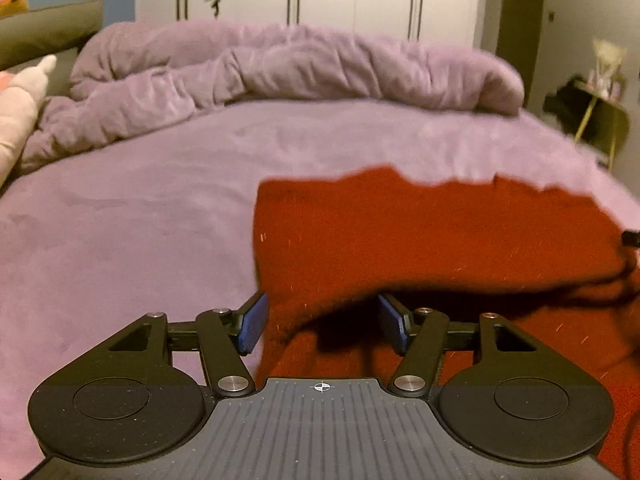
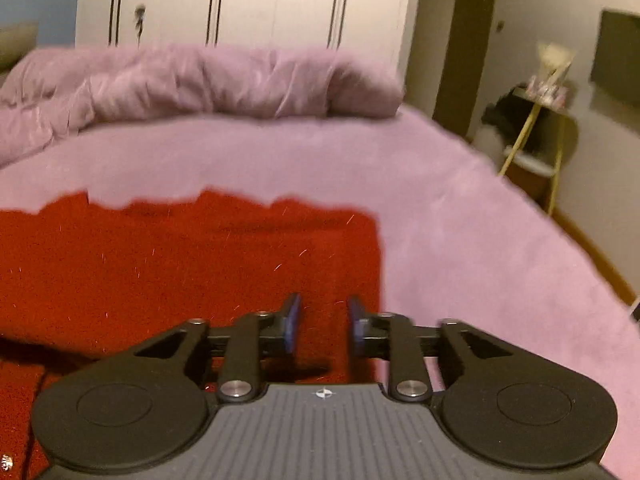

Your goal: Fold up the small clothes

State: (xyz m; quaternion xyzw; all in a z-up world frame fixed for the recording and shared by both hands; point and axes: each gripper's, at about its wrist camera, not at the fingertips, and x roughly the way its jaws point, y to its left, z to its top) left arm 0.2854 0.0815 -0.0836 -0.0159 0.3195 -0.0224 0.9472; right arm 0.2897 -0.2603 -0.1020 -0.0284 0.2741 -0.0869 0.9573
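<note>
A red knitted garment (image 1: 420, 232) lies on the purple bed sheet (image 1: 140, 220), its near part doubled over so a raised fold runs across it. My left gripper (image 1: 322, 324) is open, its blue pads either side of the fold's left end, not gripping it. In the right wrist view the same red garment (image 2: 180, 264) fills the left half, with its right edge near the middle. My right gripper (image 2: 323, 326) is open and empty over that right edge, the jaws a moderate gap apart.
A rumpled purple duvet (image 1: 280, 68) is piled along the far side of the bed. A pale plush toy (image 1: 16, 108) lies at the far left. White wardrobe doors (image 2: 240, 4) stand behind. A small side table (image 2: 536, 128) with clutter stands right of the bed.
</note>
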